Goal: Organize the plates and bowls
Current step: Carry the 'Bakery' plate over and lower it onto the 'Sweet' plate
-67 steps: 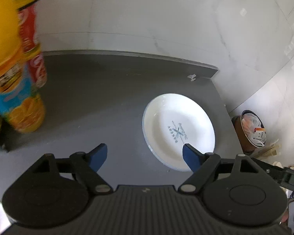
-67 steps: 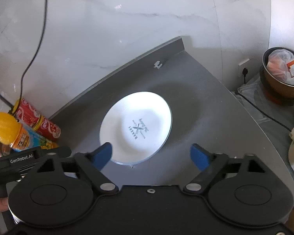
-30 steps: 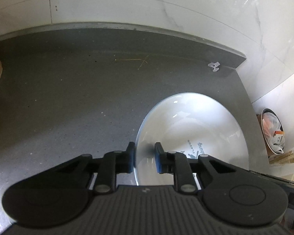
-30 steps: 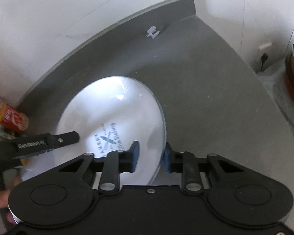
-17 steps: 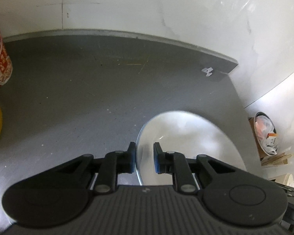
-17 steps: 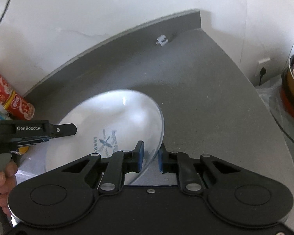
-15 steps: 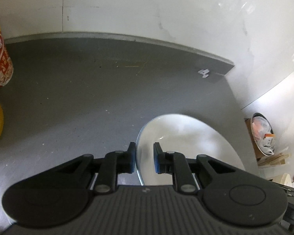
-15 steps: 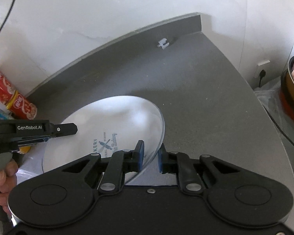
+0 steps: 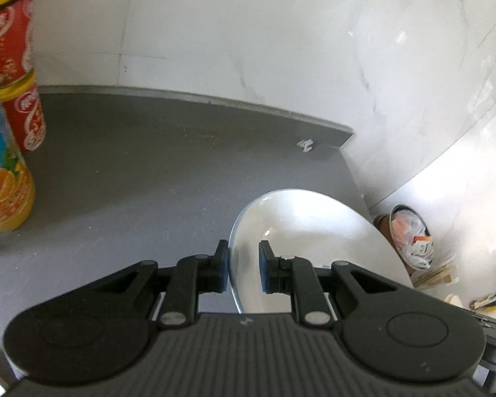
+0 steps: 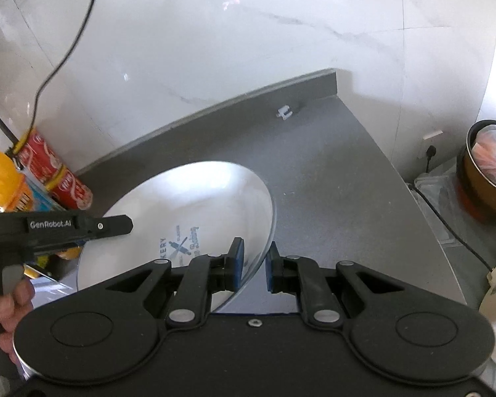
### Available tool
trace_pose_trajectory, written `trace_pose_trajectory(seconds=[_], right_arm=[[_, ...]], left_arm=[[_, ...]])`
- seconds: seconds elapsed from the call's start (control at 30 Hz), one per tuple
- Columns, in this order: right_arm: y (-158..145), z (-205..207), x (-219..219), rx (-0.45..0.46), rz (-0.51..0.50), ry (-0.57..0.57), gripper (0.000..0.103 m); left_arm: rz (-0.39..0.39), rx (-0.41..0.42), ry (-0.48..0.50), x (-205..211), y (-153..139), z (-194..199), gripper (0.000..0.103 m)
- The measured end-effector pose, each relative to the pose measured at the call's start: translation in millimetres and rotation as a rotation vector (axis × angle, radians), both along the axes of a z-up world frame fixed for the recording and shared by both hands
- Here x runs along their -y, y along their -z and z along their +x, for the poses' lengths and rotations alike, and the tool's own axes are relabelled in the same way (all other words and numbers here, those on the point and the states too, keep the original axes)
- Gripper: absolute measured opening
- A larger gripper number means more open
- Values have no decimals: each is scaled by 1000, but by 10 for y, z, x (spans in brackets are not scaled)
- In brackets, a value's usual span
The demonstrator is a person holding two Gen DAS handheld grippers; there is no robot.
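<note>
A white plate [image 9: 314, 238] with a blue bakery print [image 10: 178, 241] is held up off the grey counter [image 9: 148, 165], tilted. My left gripper [image 9: 243, 266] is shut on its left rim, one blue pad on each side of the edge. My right gripper [image 10: 253, 264] is shut on the plate's right rim in the same way. In the right wrist view the left gripper's black body [image 10: 49, 228] and a hand [image 10: 10, 304] show at the plate's far side.
An orange juice bottle [image 9: 3, 178] and a red can [image 9: 20, 76] stand at the counter's left against the marble wall. A small white clip [image 9: 306, 145] lies near the back right corner. A lined bin [image 10: 489, 168] and a cable sit beyond the counter's right edge.
Both grippers closed on the plate's opposite rims and lifted it off the counter. Over the last half second the plate has risen further and tilted more.
</note>
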State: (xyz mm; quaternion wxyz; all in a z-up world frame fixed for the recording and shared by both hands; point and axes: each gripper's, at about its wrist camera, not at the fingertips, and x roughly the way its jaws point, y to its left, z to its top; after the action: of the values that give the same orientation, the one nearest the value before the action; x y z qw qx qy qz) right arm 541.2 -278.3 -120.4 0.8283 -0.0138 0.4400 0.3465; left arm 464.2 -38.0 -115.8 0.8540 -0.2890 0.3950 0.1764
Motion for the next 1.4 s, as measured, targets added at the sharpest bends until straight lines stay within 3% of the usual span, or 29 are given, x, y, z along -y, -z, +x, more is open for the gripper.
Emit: trace_pose_trajectory(seconds=[0.33,0.83,1.13,1.4], right_arm=[[-234,-359,-84,68,27,-66,13],[-463,-1205,-401,86,80,-232,13],[-408,-1810,-677,93,60,-287,13],[-353,-2315,-812,103,31,-239,13]], left_arm=[[10,65,-71,38,-227,-499,17],[33,91,-248,-96,-595,-1740,15],[-8,107,-277,-414,-570,-2399,15],[-48,97,-194,-704,-501,-2809,13]])
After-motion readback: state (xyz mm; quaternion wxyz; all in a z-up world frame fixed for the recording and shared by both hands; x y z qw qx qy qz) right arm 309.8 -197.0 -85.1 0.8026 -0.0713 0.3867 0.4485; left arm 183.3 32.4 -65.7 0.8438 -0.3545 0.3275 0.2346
